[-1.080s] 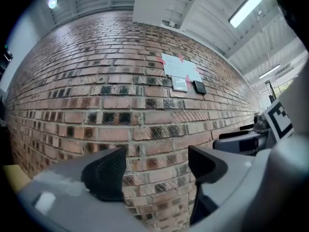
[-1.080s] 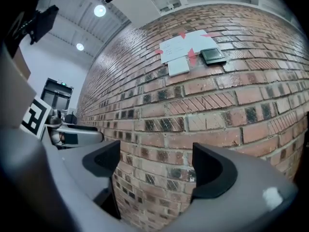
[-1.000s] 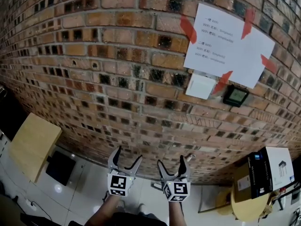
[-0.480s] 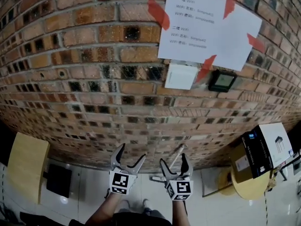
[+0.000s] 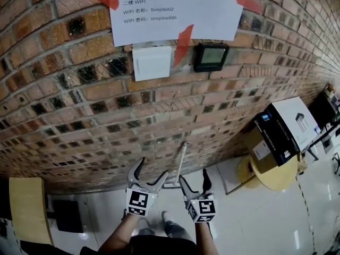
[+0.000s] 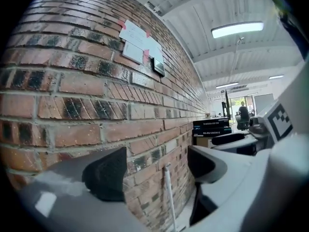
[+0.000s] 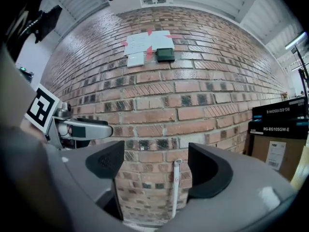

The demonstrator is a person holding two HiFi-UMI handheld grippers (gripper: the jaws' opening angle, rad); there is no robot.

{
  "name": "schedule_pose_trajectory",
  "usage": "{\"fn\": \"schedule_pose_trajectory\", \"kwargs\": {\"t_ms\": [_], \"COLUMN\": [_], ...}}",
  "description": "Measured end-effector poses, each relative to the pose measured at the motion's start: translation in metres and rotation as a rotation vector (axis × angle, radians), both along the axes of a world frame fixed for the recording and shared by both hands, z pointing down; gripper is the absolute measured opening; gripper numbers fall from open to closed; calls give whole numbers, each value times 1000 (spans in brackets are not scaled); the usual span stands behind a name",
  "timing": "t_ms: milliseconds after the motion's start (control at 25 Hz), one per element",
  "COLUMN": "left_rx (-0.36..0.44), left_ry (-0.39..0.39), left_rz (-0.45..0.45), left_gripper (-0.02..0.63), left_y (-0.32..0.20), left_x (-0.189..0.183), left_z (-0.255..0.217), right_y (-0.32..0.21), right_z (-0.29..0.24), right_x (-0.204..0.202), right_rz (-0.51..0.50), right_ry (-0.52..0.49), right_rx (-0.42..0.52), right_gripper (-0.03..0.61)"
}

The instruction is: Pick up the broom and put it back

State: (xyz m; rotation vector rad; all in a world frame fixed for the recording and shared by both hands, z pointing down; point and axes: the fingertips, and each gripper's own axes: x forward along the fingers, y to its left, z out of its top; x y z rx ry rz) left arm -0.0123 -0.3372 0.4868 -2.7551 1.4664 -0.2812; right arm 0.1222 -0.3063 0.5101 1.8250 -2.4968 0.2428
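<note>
We list: broom (image 5: 180,162), leaning on the wall (image 5: 79,89), beyond both grippers, untouched. Our left gripper (image 5: 151,169): jaws wide, empty. Our right gripper (image 5: 194,176): jaws wide, just been closing slightly, empty.

We see only the lower part of the white paper sheet (image 5: 175,7) taped to the red brick wall (image 5: 64,89); the head view's top edge cuts off the rest. The thin white broom handle (image 6: 168,197) runs off the bottom edge of the left gripper view. In the right gripper view its lower end drops behind the right gripper (image 7: 157,163). We cannot read the small black-framed wall display (image 5: 211,56). A distant person (image 6: 243,114) is too small to make out.
</note>
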Motion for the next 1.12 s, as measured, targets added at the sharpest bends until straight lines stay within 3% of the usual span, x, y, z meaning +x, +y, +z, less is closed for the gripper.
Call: {"fn": "schedule_pose_trajectory", "kwargs": {"t_ms": [360, 640, 800, 1120], "left_rx": [-84, -174, -191, -247], "left_ry": [-53, -67, -74, -57], "left_rz": [77, 141, 162, 262], "left_gripper": [397, 397, 397, 397], "left_y": [7, 19, 15, 10], "left_x": [21, 34, 45, 87], "left_z": [39, 81, 96, 128], "right_y": [19, 29, 37, 101], "right_z": [31, 73, 93, 134], "right_x": [12, 21, 47, 109], "right_rz": [44, 79, 127, 282], "right_ry": [22, -52, -66, -54], "right_rx": [-62, -137, -168, -262], "right_gripper": [419, 417, 416, 410]}}
